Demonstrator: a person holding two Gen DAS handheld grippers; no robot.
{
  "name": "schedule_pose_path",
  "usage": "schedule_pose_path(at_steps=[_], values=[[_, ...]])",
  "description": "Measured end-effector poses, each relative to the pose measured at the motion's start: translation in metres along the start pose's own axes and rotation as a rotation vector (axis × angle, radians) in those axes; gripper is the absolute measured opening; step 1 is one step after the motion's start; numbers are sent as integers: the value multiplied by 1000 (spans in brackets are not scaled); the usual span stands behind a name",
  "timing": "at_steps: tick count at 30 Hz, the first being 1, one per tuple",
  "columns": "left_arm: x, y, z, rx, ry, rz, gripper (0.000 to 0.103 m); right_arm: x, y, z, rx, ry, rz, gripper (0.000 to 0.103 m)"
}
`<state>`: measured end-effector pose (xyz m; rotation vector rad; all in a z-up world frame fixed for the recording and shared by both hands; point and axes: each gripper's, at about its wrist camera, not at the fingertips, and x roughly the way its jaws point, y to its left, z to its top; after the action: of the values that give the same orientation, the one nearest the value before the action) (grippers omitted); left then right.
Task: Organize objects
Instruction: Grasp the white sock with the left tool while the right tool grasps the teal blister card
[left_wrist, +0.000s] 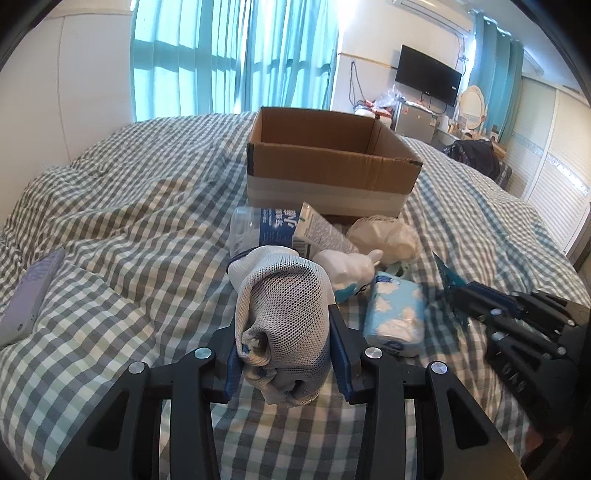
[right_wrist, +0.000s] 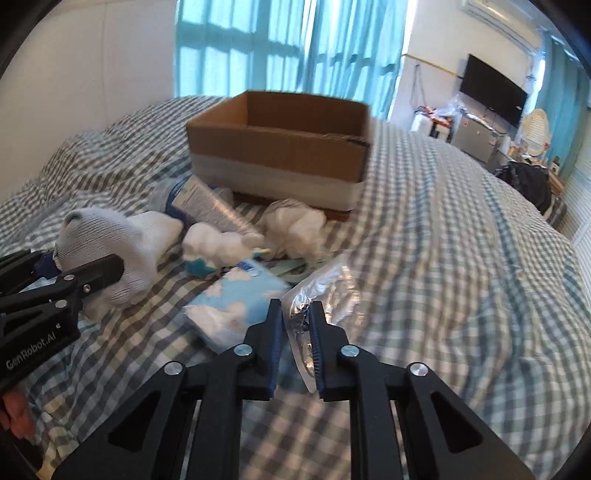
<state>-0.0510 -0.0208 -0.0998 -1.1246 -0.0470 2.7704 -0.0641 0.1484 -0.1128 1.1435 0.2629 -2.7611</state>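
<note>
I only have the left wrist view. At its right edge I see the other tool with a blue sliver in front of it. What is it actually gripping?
Observer: The right tool is shut on a crinkled silver foil packet, pinched near one end. The rest of the packet extends forward over the checked bedcover.
Operator: Okay. How does my left grip look from that side?
Observer: The left tool is shut on the white sock bundle. Its near finger is pressed into the bundle's side, and a good part of the bundle sticks out past the fingertip.
</note>
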Motion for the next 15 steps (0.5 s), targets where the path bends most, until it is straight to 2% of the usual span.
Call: schedule_pose_path(at_steps=[4, 9, 15], values=[[-9, -7, 4, 11, -15, -1, 40, -16, -21, -2, 42, -21, -4, 8], [-24, -15, 13, 17, -53, -15, 39, -37, -34, 4, 75, -66, 31, 6], [-37, -27, 38, 45, -119, -26, 39, -66, -35, 23, 37, -161, 24, 5]])
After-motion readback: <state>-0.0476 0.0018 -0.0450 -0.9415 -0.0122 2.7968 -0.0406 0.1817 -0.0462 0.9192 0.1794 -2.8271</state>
